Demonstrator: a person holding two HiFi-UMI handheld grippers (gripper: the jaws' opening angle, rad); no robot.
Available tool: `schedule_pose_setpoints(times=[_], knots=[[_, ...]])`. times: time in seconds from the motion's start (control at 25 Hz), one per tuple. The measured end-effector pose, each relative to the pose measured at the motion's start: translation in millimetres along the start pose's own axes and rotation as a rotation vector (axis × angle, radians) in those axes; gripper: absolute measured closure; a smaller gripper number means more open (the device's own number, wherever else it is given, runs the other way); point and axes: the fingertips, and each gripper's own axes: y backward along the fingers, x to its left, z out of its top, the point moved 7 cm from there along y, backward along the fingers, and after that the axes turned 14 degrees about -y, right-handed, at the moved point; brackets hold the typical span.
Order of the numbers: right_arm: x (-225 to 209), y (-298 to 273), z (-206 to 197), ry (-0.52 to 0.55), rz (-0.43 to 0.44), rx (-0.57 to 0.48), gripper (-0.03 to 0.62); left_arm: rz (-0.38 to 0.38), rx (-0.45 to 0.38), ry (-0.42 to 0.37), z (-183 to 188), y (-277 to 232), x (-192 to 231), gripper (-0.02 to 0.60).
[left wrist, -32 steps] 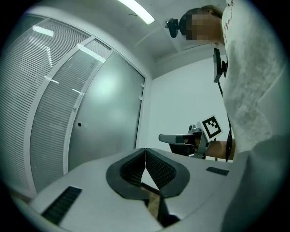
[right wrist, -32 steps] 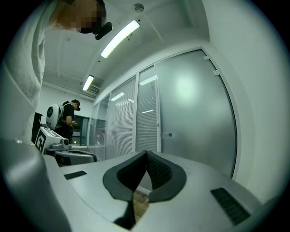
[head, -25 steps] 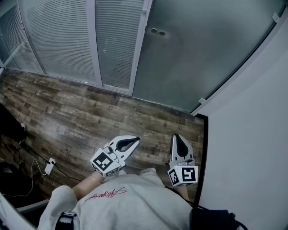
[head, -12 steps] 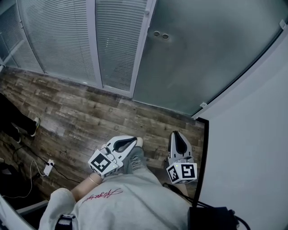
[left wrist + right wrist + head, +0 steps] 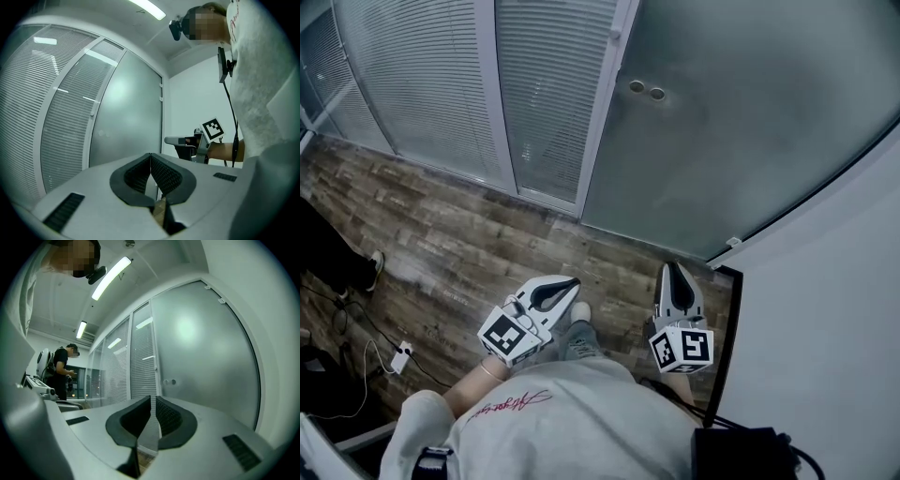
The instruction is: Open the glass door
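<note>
1. Glass door [image 5: 741, 122] is standing shut ahead of the person and slightly to their right. It is a tall frosted panel sitting between a white-framed partition of slatted blinds [image 5: 553, 94] on its left and a plain white wall [image 5: 825, 309] on its right.
2. Its long axis is running straight up from the wooden floor [image 5: 441, 244], and its broad face is facing the person.
3. Two small round fittings [image 5: 646, 91] are sitting side by side near the door's left edge, just beside the white frame post. A small white bracket [image 5: 732, 241] is showing at the opposite, right edge, so the door is probably hinging on the right and opening at the left.
4. Left tongs [image 5: 565, 287] are pointing level and angling rightward toward the door, pressed together with nothing between them.
5. Right tongs [image 5: 675, 277] are pointing level at the door, likewise pressed together and carrying nothing.
6. Both tongs are hanging well apart from the glass, with bare floor lying between.
7. Right tongs are sitting nearer the panel, and the round fittings are lying ahead and a little to their left.
8. Judging by this, the coming move is calling for a forward reach to the door's left edge, and the right tongs are looking better placed for it.
</note>
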Motion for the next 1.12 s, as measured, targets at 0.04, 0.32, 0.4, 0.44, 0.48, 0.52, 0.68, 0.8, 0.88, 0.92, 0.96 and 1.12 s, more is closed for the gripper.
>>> schedule_pose_setpoints(times=[0.04, 0.32, 0.4, 0.44, 0.48, 0.52, 0.68, 0.8, 0.88, 0.92, 0.96, 1.12], knots=[[-5, -11, 2, 0.001, 0.003, 0.004, 0.574, 0.004, 0.001, -0.003, -1, -7, 8, 0.565], [-37, -94, 20, 0.003, 0.034, 0.009, 0.55, 0.042, 0.001, -0.017, -2, -59, 59, 0.565], [-47, -125, 23, 0.01, 0.048, 0.021, 0.486, 0.058, -0.005, -0.021, -3, -77, 75, 0.565], [-52, -139, 24, 0.016, 0.053, 0.025, 0.48, 0.068, -0.007, -0.021, -3, -84, 82, 0.565], [-56, -154, 26, 0.022, 0.056, 0.026, 0.479, 0.08, -0.009, -0.02, -5, -91, 90, 0.565], [-61, -171, 28, 0.029, 0.058, 0.024, 0.476, 0.093, -0.011, -0.019, -6, -97, 97, 0.565], [-73, -244, 39, 0.064, 0.065, 0.005, 0.463, 0.134, 0.0, -0.026, -11, -117, 122, 0.565], [-80, -304, 45, 0.086, 0.055, -0.004, 0.456, 0.166, 0.021, -0.037, -15, -128, 138, 0.565], [-83, -343, 49, 0.076, 0.035, -0.014, 0.453, 0.187, 0.028, -0.033, -17, -131, 147, 0.565], [-85, -361, 51, 0.066, 0.019, -0.019, 0.451, 0.196, 0.032, -0.033, -18, -131, 150, 0.565], [-87, -378, 53, 0.057, 0.001, -0.023, 0.45, 0.204, 0.036, -0.033, -19, -132, 154, 0.565], [-95, -431, 51, 0.057, -0.068, -0.006, 0.445, 0.237, 0.057, -0.026, -23, -132, 163, 0.565]])
